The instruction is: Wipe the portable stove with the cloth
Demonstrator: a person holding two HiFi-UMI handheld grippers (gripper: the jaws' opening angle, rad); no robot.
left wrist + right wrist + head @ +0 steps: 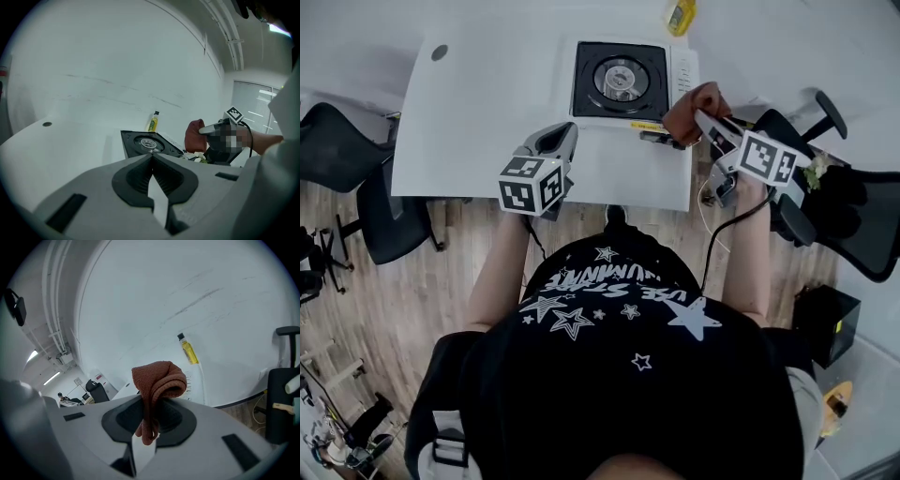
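Cloth [157, 380], rust-brown and bunched, sits between the jaws of my right gripper [705, 120]; the jaws are clamped on it, its folded top bulges above them and a short tail hangs below. In the head view I hold it just beside the near right corner of the portable stove [623, 80], at the right edge of the white table [478, 122]; whether it touches the stove I cannot tell. The stove stands on the far part of the table; its black top tray holds a round silver burner [621, 78] at the centre; a white control strip runs down its right side. My left gripper [558, 142] hovers above the table near the stove's near left corner; its jaws are pressed together with nothing between them. Beyond the stove, at the far edge, stands a small yellow bottle [680, 16] with a dark cap; what is in it I cannot tell. A black office chair [384, 220] stands on the wooden floor to my left.
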